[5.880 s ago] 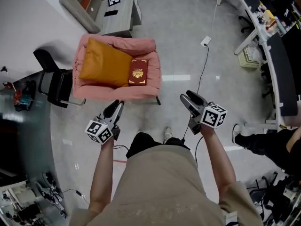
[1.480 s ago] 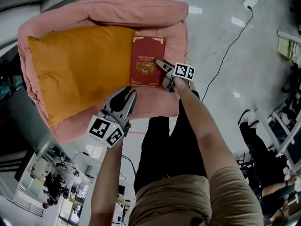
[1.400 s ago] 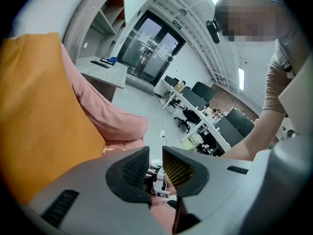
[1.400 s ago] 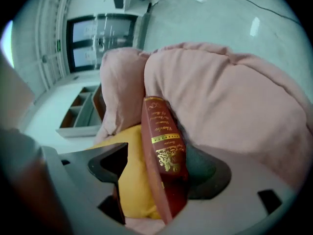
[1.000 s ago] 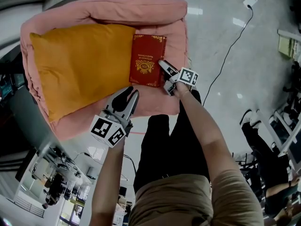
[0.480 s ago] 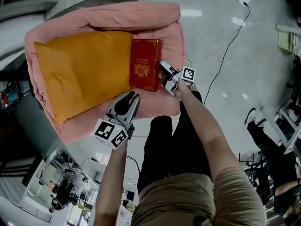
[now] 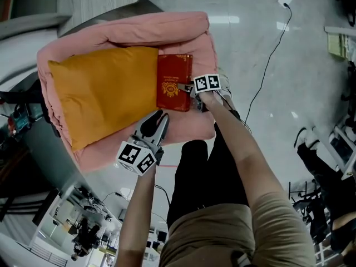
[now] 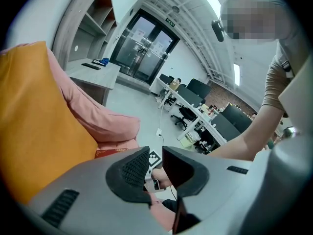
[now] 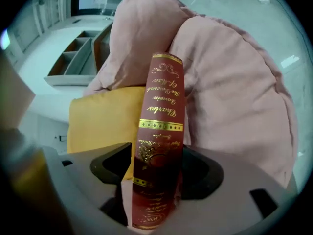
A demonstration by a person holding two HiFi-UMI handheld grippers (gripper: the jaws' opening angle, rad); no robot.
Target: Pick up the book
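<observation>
Red book (image 9: pixel 160 131) between closing jaws of right gripper (image 7: pixel 188 87).

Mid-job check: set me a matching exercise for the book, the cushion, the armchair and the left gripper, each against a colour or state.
Things:
1 book
2 cushion
3 armchair
4 left gripper

Colour or state:
A pink
B nothing between its jaws
C orange
D dark red, spine between the jaws of the right gripper

Pairs: 1-D, 2-C, 3-A, 4-B.
The right gripper's jaws are closing on the book.
</observation>
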